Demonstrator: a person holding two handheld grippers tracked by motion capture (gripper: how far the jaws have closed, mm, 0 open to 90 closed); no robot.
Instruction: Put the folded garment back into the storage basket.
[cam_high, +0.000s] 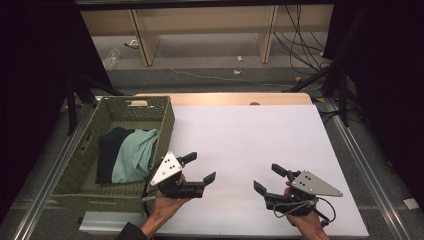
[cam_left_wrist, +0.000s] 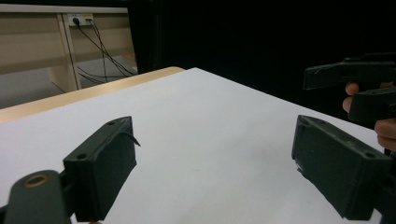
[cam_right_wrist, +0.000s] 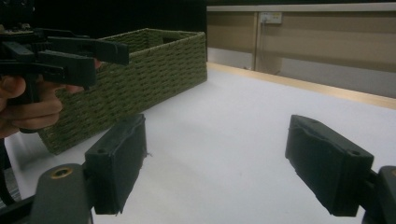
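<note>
High view, left to right: green woven basket (cam_high: 75, 175) on the left side of the white counter (cam_high: 250, 145), with a black cloth (cam_high: 107, 150) and a pale green cloth (cam_high: 135, 155) lying side by side inside, green one to the right. Just beside the basket's near right corner, my left gripper (cam_high: 200, 167) held in my left hand (cam_high: 167, 197), jaws wide apart, nothing between them, pointing right over bare counter. Near right, my right gripper (cam_high: 267, 179) in my right hand (cam_high: 305, 217), jaws also spread and empty, pointing far-left. Grippers are apart, bare counter between them. Right gripper view: basket wall at far left, my left gripper in front of it. Left gripper view: my other gripper at right edge.
</note>
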